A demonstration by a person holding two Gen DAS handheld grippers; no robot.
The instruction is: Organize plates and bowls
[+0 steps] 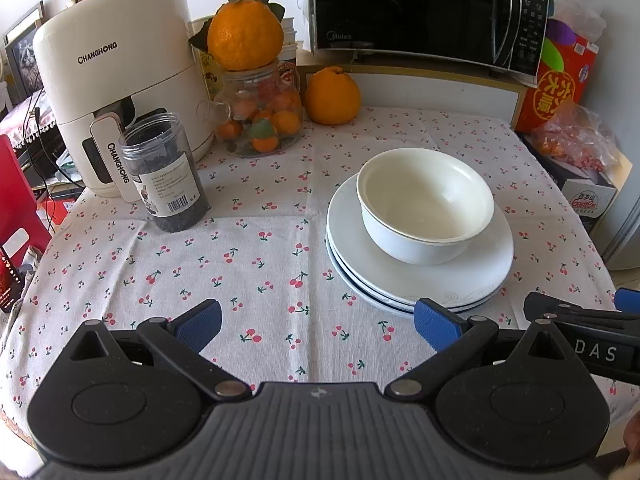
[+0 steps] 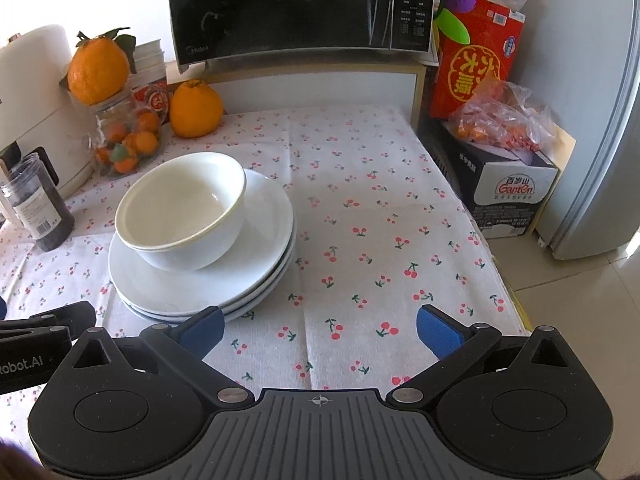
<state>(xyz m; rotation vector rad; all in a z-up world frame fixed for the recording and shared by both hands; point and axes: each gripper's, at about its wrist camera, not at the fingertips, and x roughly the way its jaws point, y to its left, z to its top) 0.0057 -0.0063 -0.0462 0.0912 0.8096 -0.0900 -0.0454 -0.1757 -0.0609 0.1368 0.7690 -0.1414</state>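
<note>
Two nested white bowls [image 1: 426, 204] sit on a stack of white plates [image 1: 420, 276] on the cherry-print tablecloth; they also show in the right wrist view as bowls [image 2: 182, 208] on plates [image 2: 200, 284]. My left gripper [image 1: 318, 322] is open and empty, just in front and left of the stack. My right gripper [image 2: 320, 326] is open and empty, in front and right of the stack. Part of the right gripper's body [image 1: 580, 320] shows at the left view's right edge.
A dark jar [image 1: 166, 172], a cream air fryer [image 1: 116, 76], a glass jar of small fruit [image 1: 260, 116] with an orange on top, another orange [image 1: 332, 96], a microwave [image 1: 428, 8] at the back. Boxes and bags [image 2: 500, 152] beside the table's right edge.
</note>
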